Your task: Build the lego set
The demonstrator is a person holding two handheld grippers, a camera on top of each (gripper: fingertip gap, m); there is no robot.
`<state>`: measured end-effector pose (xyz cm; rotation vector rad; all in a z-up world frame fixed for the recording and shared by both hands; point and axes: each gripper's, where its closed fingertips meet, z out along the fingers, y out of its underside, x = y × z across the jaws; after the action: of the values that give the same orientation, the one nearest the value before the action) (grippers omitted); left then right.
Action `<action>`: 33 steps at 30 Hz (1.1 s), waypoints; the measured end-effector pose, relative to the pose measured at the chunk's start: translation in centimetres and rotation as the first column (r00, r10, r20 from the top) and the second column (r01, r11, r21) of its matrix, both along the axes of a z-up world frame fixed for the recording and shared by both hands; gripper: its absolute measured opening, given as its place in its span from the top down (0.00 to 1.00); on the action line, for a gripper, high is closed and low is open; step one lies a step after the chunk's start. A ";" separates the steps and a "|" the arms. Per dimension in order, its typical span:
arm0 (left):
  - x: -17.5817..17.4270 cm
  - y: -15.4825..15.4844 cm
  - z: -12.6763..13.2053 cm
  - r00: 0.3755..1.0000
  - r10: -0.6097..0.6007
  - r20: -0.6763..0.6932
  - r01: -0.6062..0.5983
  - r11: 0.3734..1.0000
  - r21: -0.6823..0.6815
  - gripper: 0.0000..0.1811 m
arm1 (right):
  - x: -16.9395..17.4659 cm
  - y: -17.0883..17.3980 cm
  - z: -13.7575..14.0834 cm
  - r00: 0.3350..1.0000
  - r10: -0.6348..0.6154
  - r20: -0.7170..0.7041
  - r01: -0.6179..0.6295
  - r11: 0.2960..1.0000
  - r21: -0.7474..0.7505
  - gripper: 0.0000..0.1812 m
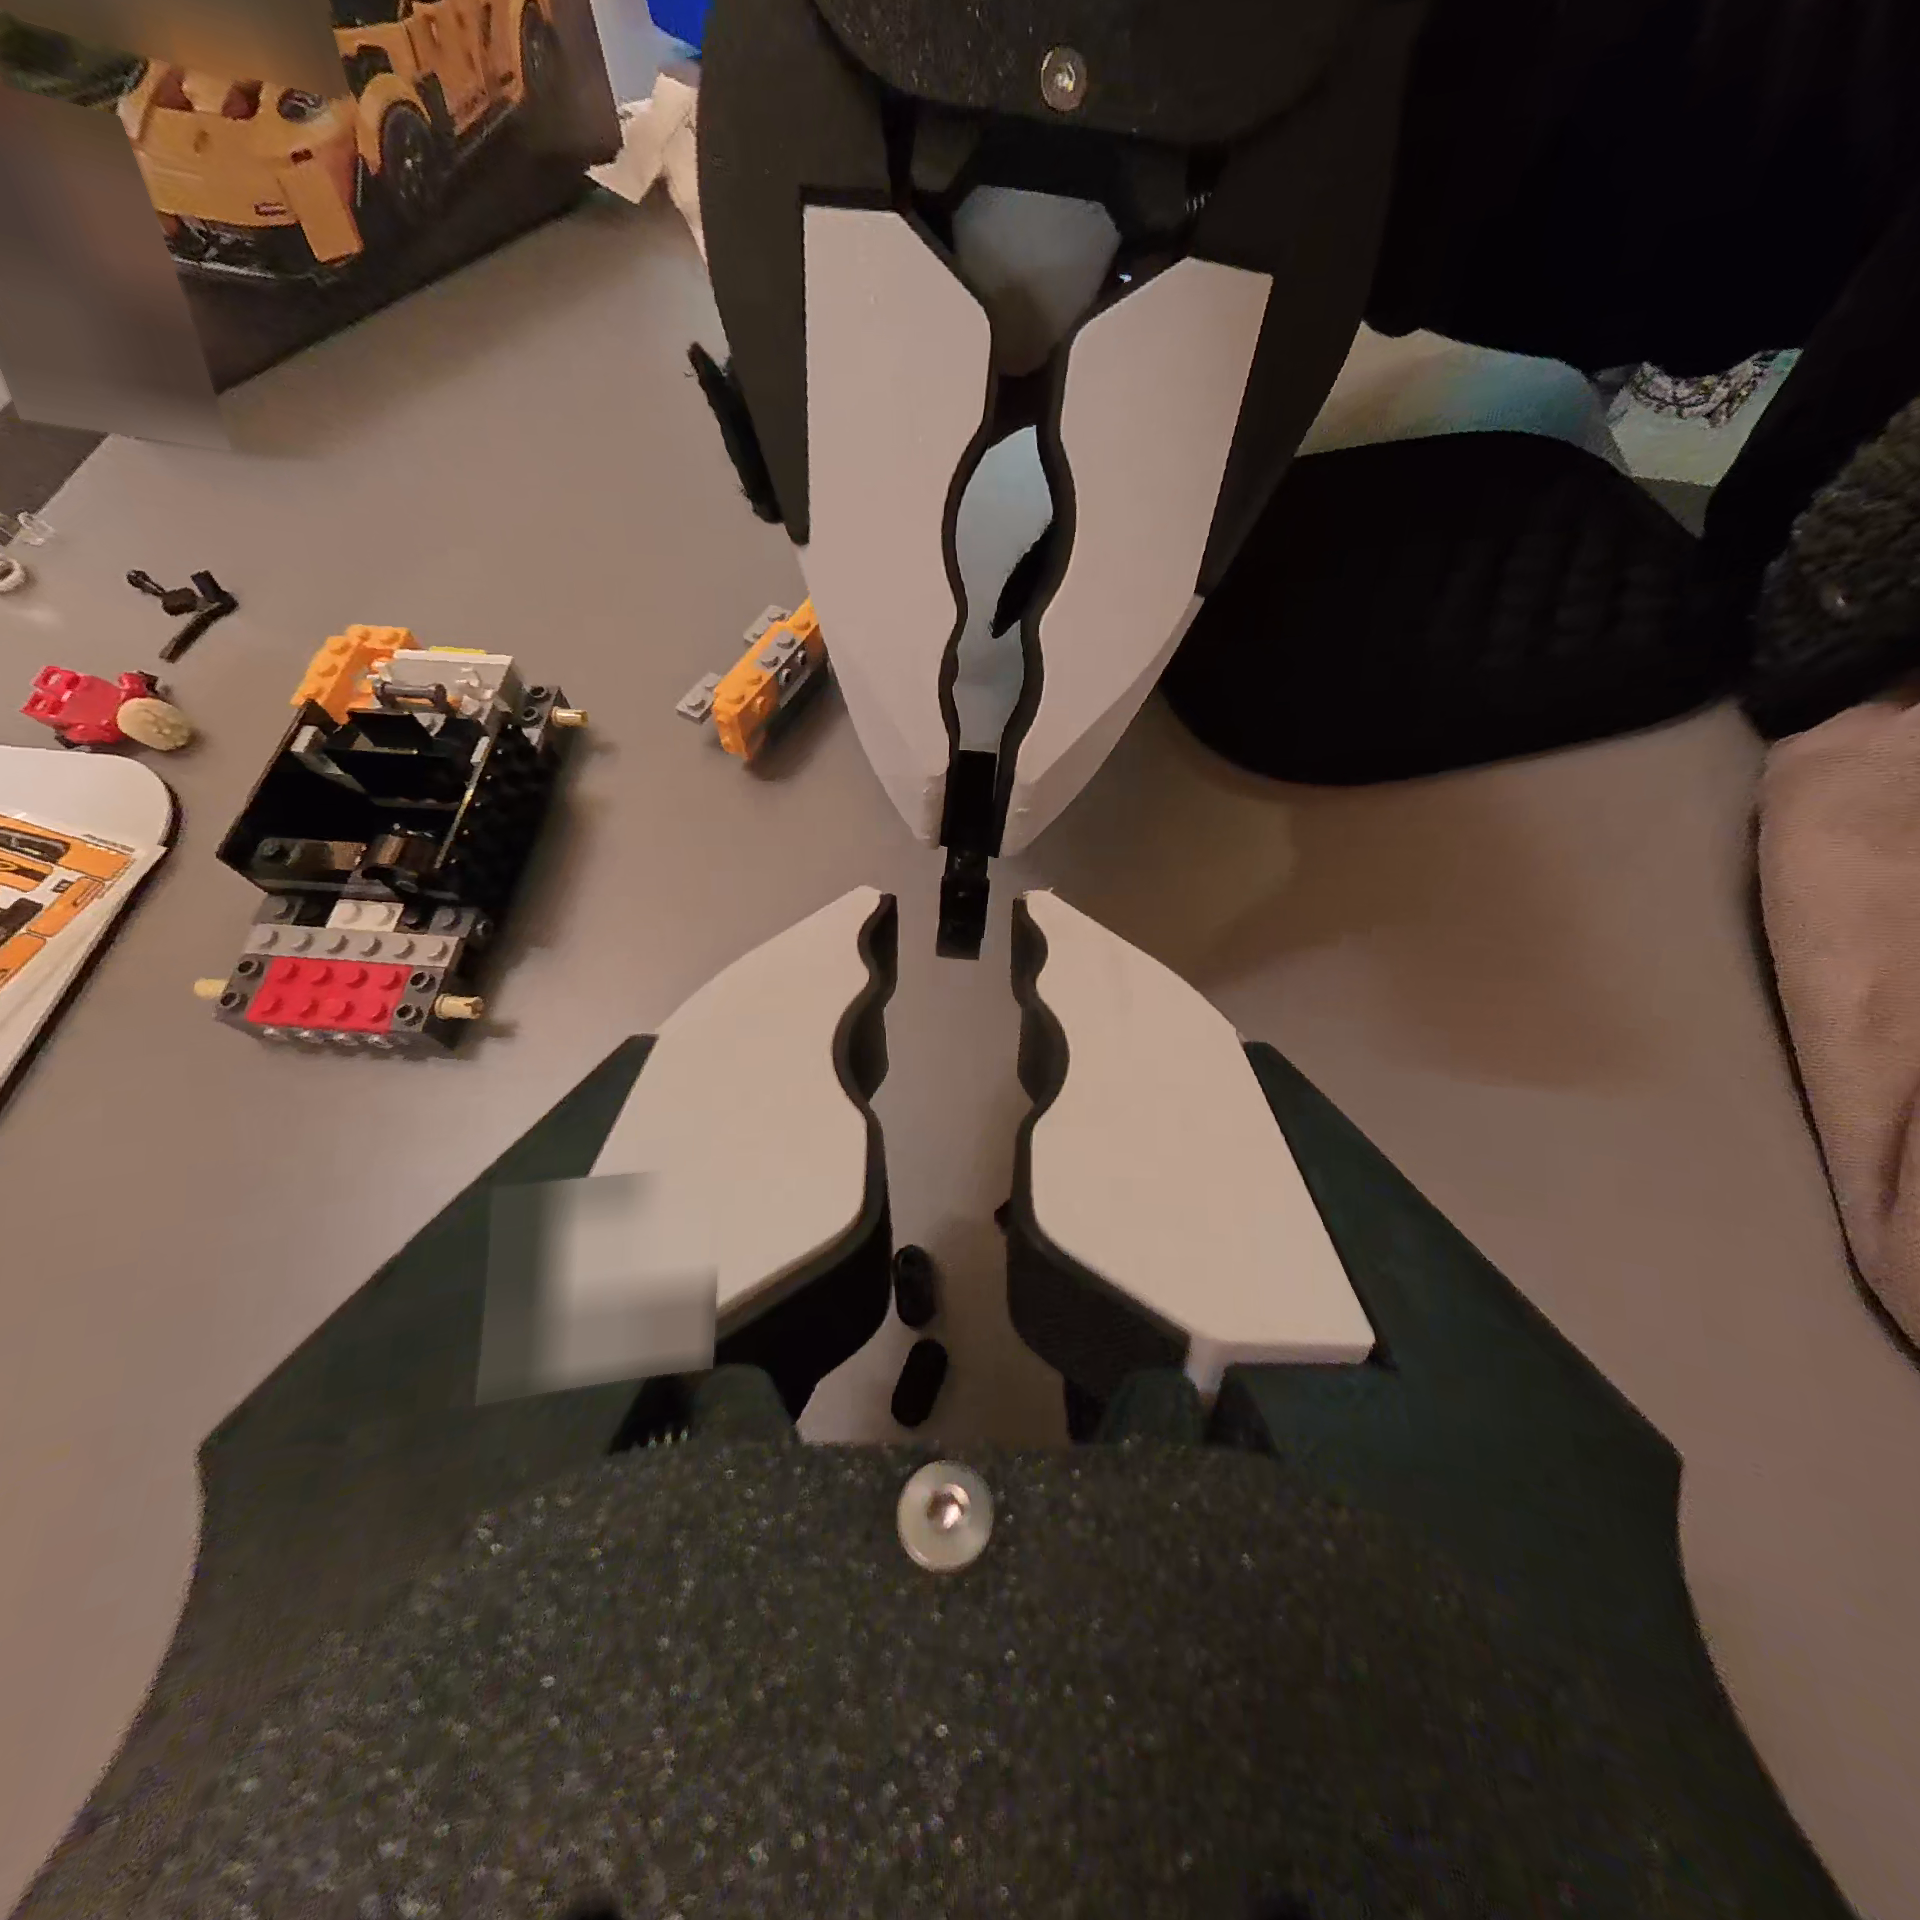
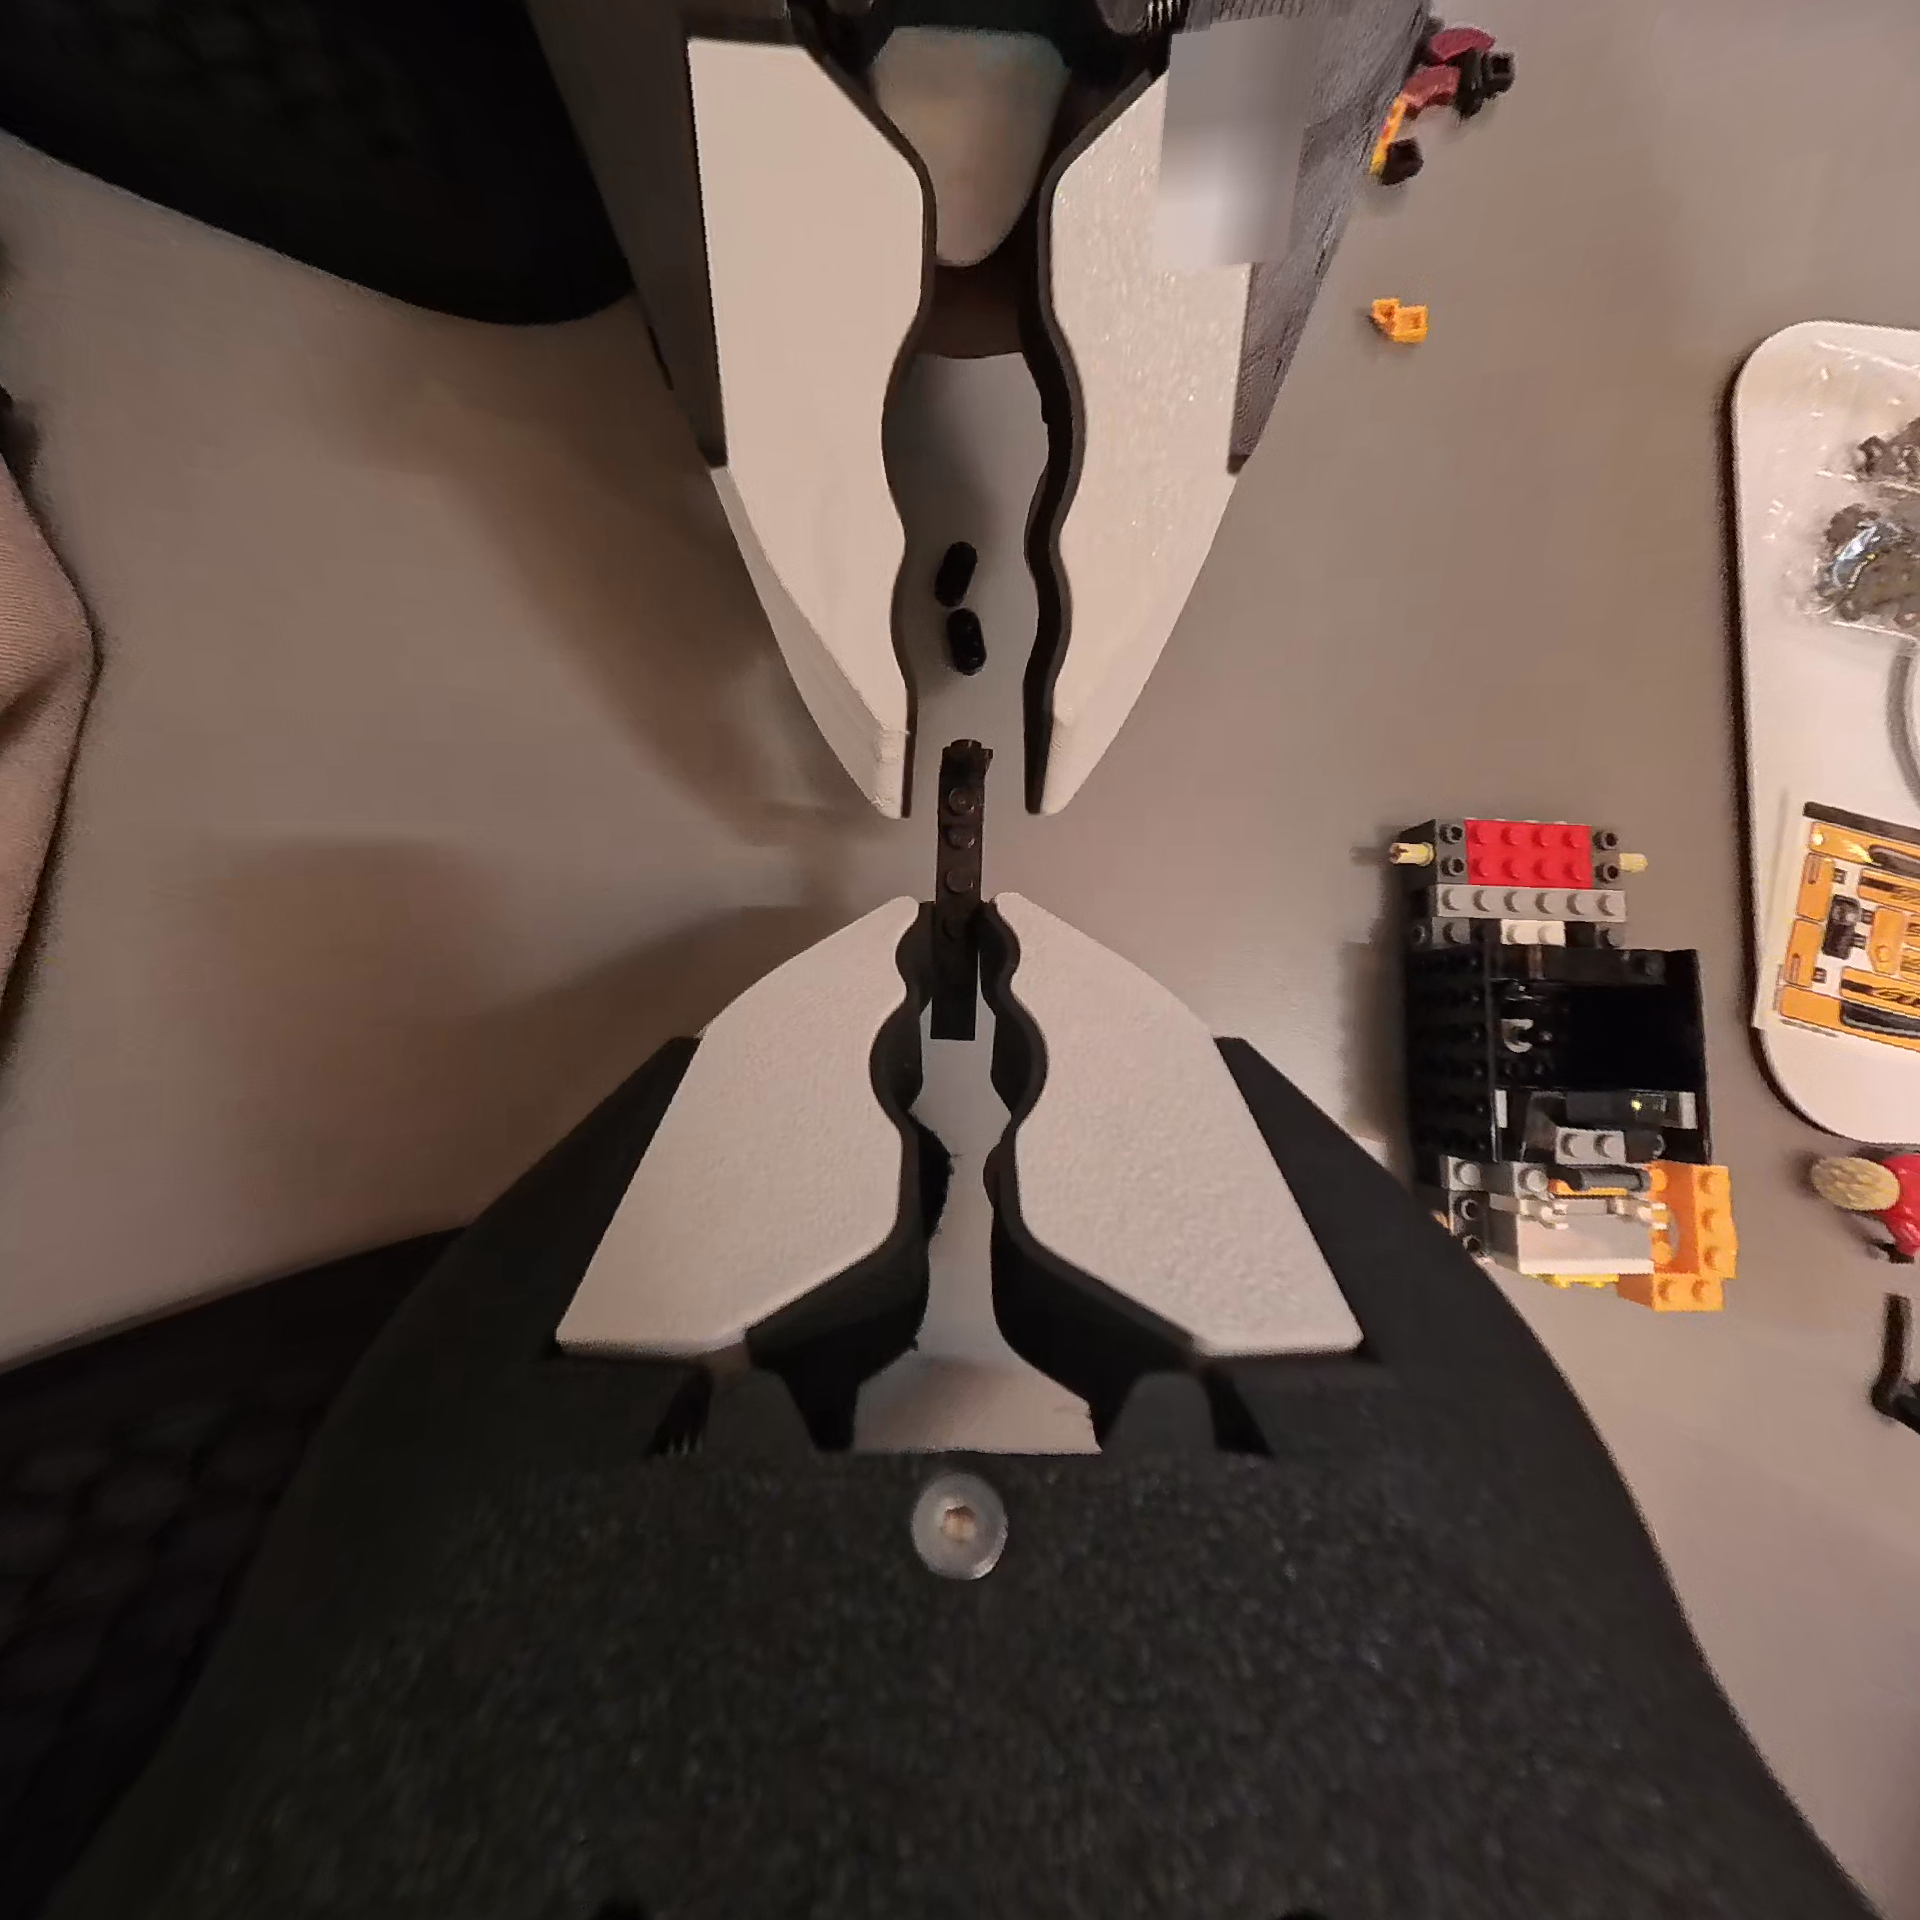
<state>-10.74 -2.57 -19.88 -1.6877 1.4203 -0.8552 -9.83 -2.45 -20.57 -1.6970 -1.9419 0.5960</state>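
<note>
A long thin black lego plate (image 2: 956, 914) is clamped between the fingers of my right gripper (image 2: 958, 914). Its free end sticks out toward my left gripper (image 2: 966, 800). In the left wrist view the right gripper (image 1: 974, 831) comes in from the top, shut on the plate (image 1: 961, 894). My left gripper (image 1: 951, 904) is open, with the plate's end between its tips and a gap on both sides. The partly built car chassis (image 1: 384, 831), black with red and orange bricks, lies on the grey table and also shows in the right wrist view (image 2: 1558, 1060).
Two small black pieces (image 1: 914, 1320) lie on the table under my left gripper. An orange sub-assembly (image 1: 764, 681), a red piece with a wheel (image 1: 94, 707), loose black bits (image 1: 187, 603) and the set's box (image 1: 312, 156) are around. A white tray (image 2: 1766, 623) holds part bags and a sheet (image 2: 1849, 935). Left and right tips are no more than a few centimetres apart.
</note>
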 end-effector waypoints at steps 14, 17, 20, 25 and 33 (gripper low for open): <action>0.3 -0.5 0.0 1.000 -0.020 0.005 0.020 1.000 0.015 0.93 | -0.1 -0.3 0.3 1.000 0.011 0.024 -0.011 1.000 0.001 0.96; 0.3 -0.5 -0.1 1.000 -0.020 0.004 0.020 1.000 0.015 0.94 | -0.2 -0.3 0.2 1.000 0.013 0.025 -0.013 1.000 -0.003 0.96; 0.3 -0.5 -0.1 1.000 -0.019 0.006 0.019 1.000 0.013 0.94 | -0.2 -0.3 0.2 1.000 0.013 0.026 -0.013 1.000 -0.004 0.96; 0.3 -0.5 -0.1 1.000 -0.020 0.005 0.020 1.000 0.014 0.95 | -0.2 -0.4 0.2 1.000 0.013 0.028 -0.013 1.000 -0.007 0.96; 0.3 -0.6 -0.1 1.000 -0.022 0.000 0.022 1.000 0.015 0.96 | -0.2 -0.4 0.1 0.999 0.016 0.030 -0.015 1.000 -0.015 0.96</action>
<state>-10.49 -3.12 -20.00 -1.6643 1.4438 -0.8548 -10.03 -2.87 -20.47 -1.7102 -1.9778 0.5948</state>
